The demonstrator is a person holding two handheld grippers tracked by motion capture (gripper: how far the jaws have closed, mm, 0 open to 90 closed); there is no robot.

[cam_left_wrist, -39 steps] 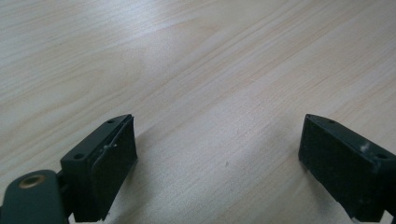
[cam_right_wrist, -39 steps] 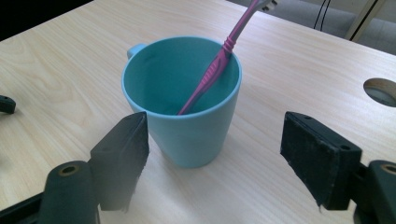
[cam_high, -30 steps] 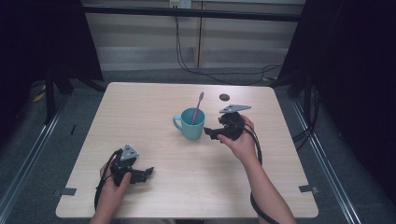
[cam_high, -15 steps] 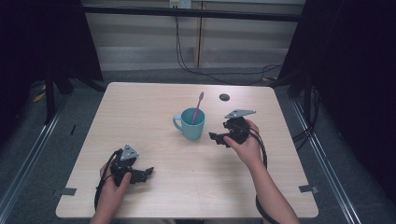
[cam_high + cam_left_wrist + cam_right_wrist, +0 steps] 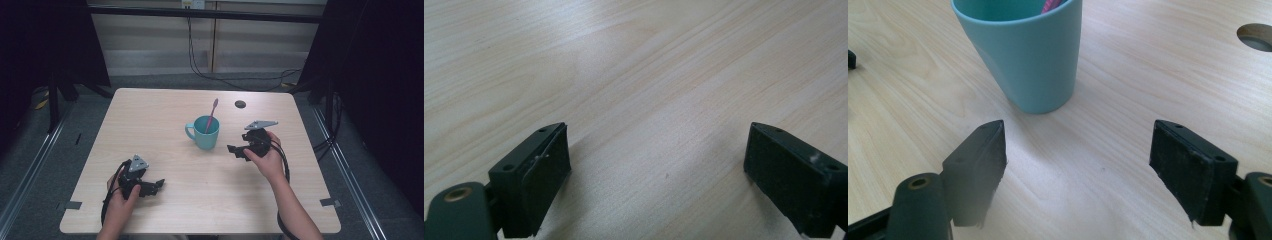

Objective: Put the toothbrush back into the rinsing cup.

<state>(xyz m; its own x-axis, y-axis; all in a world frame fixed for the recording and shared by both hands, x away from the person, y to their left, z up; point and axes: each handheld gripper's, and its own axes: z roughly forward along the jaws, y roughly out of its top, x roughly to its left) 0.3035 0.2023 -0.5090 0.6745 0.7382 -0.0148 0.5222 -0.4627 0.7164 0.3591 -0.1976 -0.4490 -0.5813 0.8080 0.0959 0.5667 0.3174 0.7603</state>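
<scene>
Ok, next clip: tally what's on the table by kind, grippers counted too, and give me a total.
Teal mug: 1
Pink toothbrush, standing in the mug: 1
Handheld grippers: 2, the left gripper and the right gripper, both open with nothing between the jaws
Total: 4
The dark round spot is a hole in the table top, so not counted.

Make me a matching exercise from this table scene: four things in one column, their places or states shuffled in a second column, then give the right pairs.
Things:
1. cup
2. toothbrush
3. right gripper
4. left gripper

Places or states:
A. stands inside the cup, leaning
B. open, resting low near the table's front left
C. teal, upright mid-table
D. open, jaws pointed at the cup, apart from it

Pairs: 1-C, 2-A, 3-D, 4-B
</scene>
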